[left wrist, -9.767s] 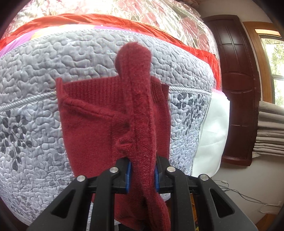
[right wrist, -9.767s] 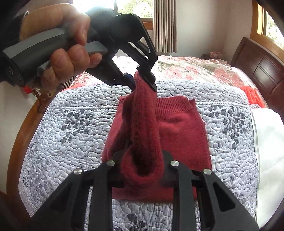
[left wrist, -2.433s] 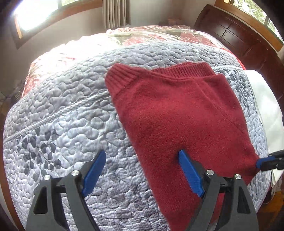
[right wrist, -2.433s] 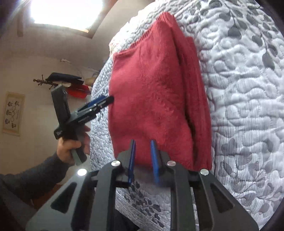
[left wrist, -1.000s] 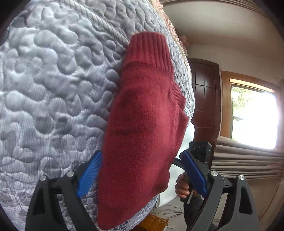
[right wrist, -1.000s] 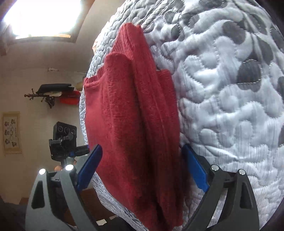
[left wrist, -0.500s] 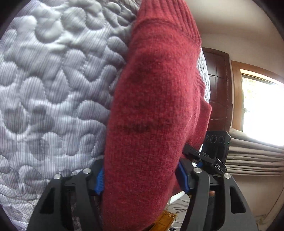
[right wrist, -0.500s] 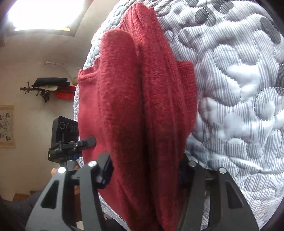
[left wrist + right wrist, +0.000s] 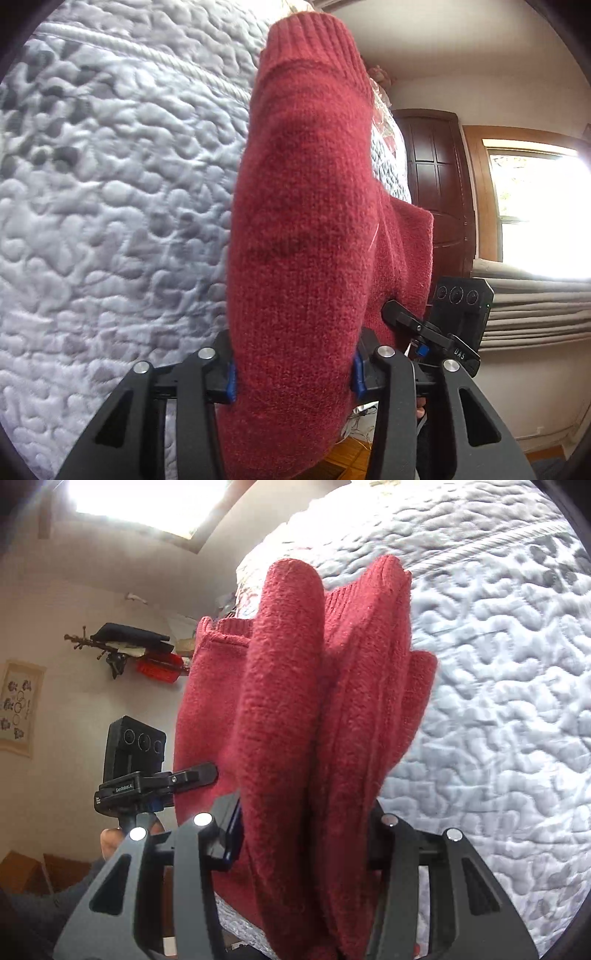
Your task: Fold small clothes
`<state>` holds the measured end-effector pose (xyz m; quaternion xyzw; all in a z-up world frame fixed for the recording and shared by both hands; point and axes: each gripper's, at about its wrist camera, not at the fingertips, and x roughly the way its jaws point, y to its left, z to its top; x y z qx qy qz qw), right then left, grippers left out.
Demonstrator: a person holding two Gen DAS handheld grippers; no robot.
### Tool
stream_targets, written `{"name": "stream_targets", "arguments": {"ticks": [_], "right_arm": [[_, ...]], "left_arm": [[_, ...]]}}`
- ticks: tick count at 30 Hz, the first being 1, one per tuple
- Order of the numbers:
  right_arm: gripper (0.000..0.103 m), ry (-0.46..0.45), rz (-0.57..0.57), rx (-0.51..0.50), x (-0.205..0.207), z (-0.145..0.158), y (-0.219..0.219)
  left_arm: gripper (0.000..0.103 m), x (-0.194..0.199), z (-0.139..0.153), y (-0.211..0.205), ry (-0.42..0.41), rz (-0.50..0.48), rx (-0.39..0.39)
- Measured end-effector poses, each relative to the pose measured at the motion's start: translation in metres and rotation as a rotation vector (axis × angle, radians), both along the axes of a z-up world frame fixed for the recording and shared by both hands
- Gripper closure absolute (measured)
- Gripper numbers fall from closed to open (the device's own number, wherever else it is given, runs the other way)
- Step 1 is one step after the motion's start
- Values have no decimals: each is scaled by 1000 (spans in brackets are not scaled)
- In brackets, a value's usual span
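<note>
The red knitted sweater is folded into thick layers and stands up from the grey quilted bed cover. The left tool clamps one end of the fold; the right tool clamps the other end.
</note>
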<state>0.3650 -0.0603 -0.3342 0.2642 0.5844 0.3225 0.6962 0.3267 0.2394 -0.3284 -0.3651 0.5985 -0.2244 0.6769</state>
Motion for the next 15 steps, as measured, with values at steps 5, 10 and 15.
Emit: {"name": "stream_targets", "arguments": {"ticks": [5, 10, 15], "right_arm": [[58, 14, 95, 35, -20, -11, 76], [53, 100, 154, -2, -36, -68, 135], [24, 107, 153, -85, -38, -61, 124]], "left_arm": [[59, -43, 9, 69, -3, 55, 64], [59, -64, -38, 123, 73, 46, 144], [34, -69, -47, 132, 96, 118, 172]]}}
